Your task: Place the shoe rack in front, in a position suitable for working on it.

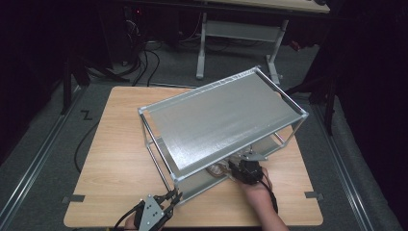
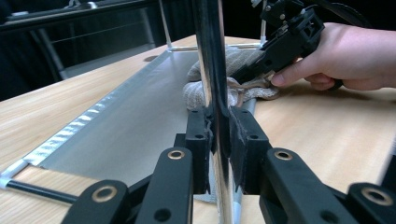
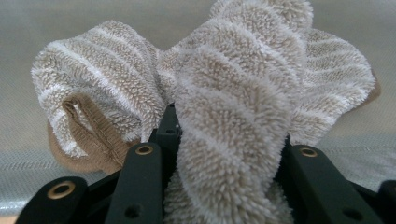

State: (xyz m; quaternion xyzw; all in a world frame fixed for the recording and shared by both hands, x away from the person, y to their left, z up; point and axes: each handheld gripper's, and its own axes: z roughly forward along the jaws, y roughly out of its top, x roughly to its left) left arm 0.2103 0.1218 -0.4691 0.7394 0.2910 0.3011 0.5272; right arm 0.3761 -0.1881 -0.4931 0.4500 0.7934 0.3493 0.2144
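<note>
A two-tier metal rack stands at an angle on the wooden table. My left gripper is shut on the rack's near corner post, its pads pressed against the chrome tube. A fluffy beige towel with pale stripes lies bunched on the lower shelf. My right gripper reaches in under the top shelf and is shut on a fold of that towel. The left gripper view shows the right gripper and the hand at the towel.
The top shelf hangs over the towel and the right gripper. Thin posts and rails frame the rack. Bare wood lies left of the rack. A desk frame and cables are on the floor beyond.
</note>
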